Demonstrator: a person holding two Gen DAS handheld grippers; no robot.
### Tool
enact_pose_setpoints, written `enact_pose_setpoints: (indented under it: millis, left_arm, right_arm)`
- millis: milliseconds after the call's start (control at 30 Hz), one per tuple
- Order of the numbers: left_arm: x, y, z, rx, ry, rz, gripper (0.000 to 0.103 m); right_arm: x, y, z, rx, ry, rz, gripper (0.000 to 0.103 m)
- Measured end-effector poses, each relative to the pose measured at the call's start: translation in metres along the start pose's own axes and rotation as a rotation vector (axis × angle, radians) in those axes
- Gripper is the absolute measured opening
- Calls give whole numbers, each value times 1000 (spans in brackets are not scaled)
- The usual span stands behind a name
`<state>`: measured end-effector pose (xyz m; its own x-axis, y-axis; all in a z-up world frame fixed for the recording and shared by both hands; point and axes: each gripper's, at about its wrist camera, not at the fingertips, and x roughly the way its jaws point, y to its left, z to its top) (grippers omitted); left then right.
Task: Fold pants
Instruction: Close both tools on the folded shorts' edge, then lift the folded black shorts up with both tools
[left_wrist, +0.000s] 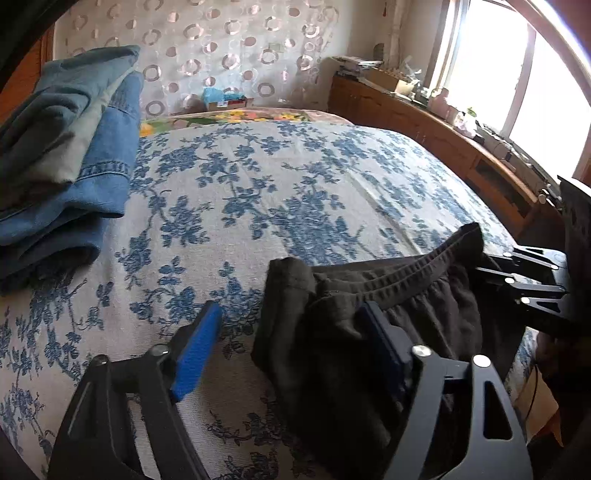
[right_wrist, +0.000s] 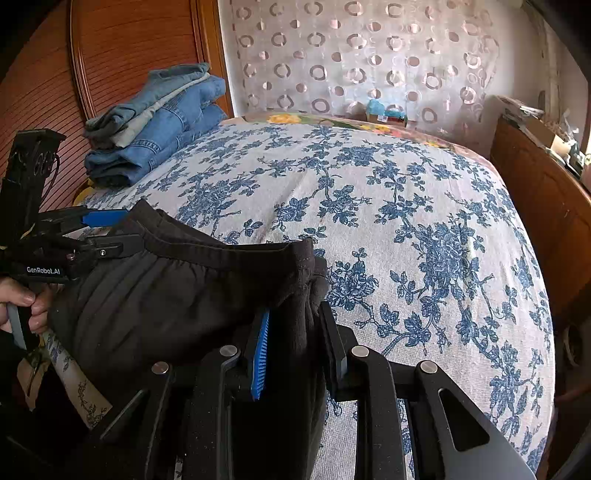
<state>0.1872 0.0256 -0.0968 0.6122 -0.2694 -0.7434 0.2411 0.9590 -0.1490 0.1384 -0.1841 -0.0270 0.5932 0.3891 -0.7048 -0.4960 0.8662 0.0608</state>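
Two grippers, one pair of black pants (right_wrist: 177, 295) at the lower frame, over the floral bed (right_wrist: 406, 221).
My left gripper (left_wrist: 291, 332) has its jaws wide, cloth draped on one finger; my right gripper (right_wrist: 295, 343) pinches the waistband end. Folded jeans (left_wrist: 74, 147) sit upper left.

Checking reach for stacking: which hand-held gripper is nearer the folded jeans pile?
Left. The left hand-held gripper, open at the black pants' waistband end, sits on the folded jeans pile's side; the right hand-held gripper grips the opposite end, farther away.
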Motion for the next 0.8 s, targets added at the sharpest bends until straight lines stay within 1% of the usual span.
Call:
enact_pose_setpoints:
  millis: [33,100,167,233,300,333,400,433,533,800]
  left_arm:
    - [0,-1,0,-2,0,-8,69]
    - [0,-3,1,-8,2,-31,55]
    - [1,-7,2,-14,5,-45,53]
    - [2,-12,3,-12,6,-49,48]
    - [2,-14,3,-17,6,-58,38]
    - [1,-17,3,-15,3,-63,35]
    - [-2,-20,2,-11,-10,-52,26]
    - [-5,-21,2,-12,-18,-50,23]
    - [-14,-22,-1,-21,-37,-57,21]
    - [-35,-28,-3,-13,-90,-61,17]
  right_arm:
    - [0,0,0,1,-1,-1,25]
    - [0,1,0,2,-2,-1,25]
    - [0,1,0,6,-3,1,25]
    - [0,1,0,9,-3,2,25]
    - [-1,1,0,11,-4,2,25]
    - [-1,1,0,11,-4,3,25]
    - [-1,1,0,16,-5,7,25]
    - [-1,0,0,18,-6,9,25]
    - [-2,-3,0,47,-11,27,17]
    - [-20,7,0,37,-60,18,14]
